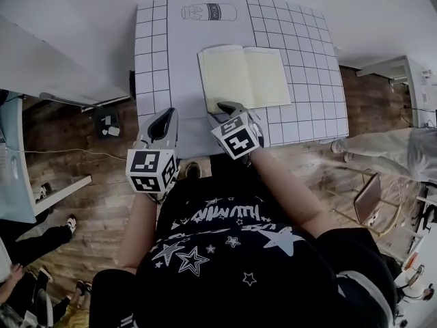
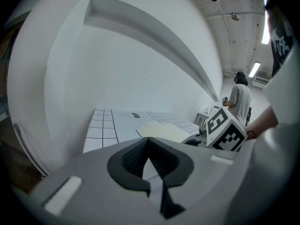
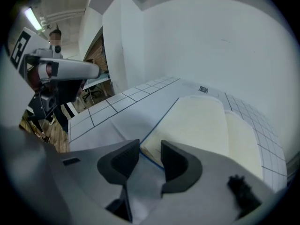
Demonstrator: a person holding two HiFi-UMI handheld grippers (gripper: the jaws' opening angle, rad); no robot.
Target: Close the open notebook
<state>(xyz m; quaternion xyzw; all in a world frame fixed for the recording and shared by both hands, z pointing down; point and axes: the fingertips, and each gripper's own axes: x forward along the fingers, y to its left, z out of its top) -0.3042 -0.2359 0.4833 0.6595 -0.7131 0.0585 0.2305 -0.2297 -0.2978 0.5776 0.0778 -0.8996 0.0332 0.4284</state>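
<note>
Notebook laid open, pages up, on gridded tabletop, upper centre of head view. Right gripper tilted down at notebook's lower left corner, jaws spread, corner seen in gap but not pinched. Probably placed so for left side to be caught and folded over. Left gripper closed on nothing, left of notebook, apart from it. Bottle print beyond notebook. Nothing seen blocking fold.
</note>
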